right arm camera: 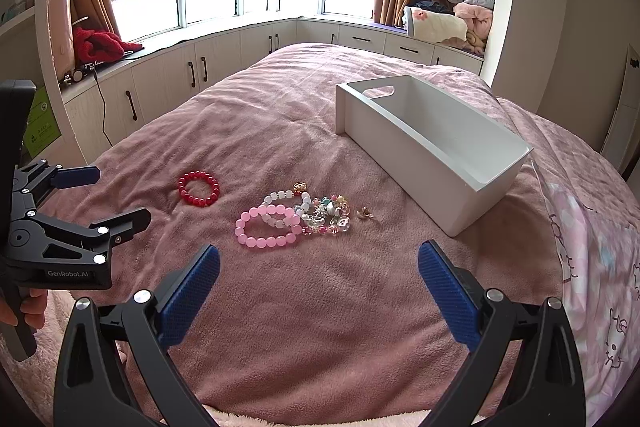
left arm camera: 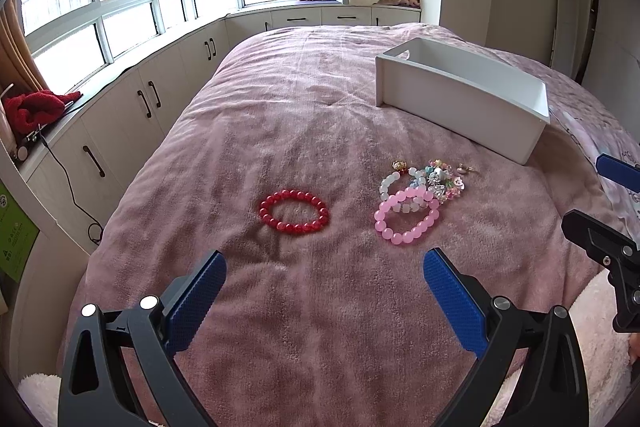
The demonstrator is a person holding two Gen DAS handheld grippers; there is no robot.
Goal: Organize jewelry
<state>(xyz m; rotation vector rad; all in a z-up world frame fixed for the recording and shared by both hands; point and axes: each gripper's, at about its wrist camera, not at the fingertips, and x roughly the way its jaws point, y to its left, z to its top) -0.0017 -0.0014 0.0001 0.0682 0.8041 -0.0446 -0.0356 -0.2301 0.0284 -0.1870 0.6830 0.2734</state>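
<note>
With both your left tool and right tool spread wide and empty, pinch the light, slippery red bracelet, lying alone on the bed, across one side's beads.

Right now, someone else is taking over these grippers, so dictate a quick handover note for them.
Left gripper: open, empty, above the blanket.
Right gripper: open, empty.
Red bracelet lies alone on the pink blanket.
Pink bracelet overlaps the white bead bracelet and a tangle of mixed charms.
White box looks empty.
Done: nothing yet.
Left: all the jewelry, presumably into the box.
</note>
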